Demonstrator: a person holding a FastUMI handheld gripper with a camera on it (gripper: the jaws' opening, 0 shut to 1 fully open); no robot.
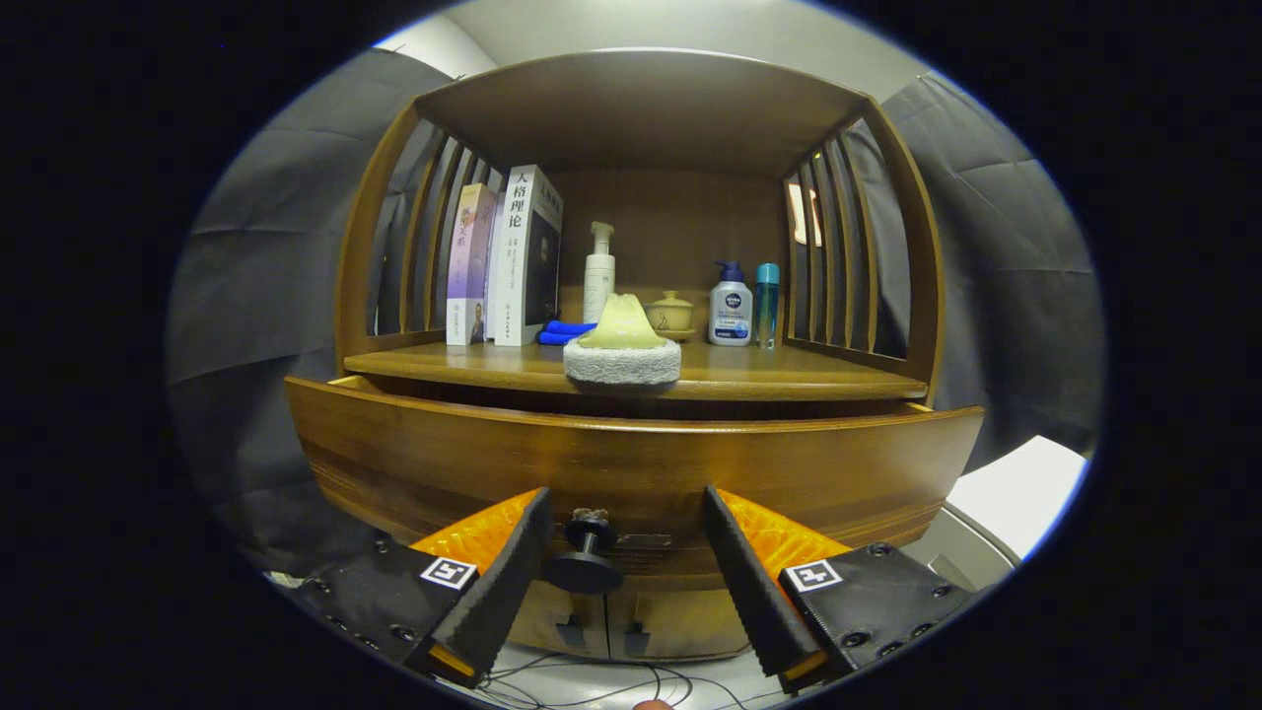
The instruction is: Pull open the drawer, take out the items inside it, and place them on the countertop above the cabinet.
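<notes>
The gripper (623, 528) is hovering wide open, empty, with the drawer (631, 463) knob (586, 554) sitting between its fingers.

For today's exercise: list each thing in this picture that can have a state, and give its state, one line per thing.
drawer: pulled partly out.
drawer knob: between the tool's fingers, not clamped.
tool: open, fingers either side of the knob.
sponge: resting at the countertop's front edge.
books: standing upright.
pump bottles: upright.

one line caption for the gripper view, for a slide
Open tool straddles the black drawer knob without gripping it; the wooden drawer stands slightly pulled out below a countertop holding a sponge.
</notes>
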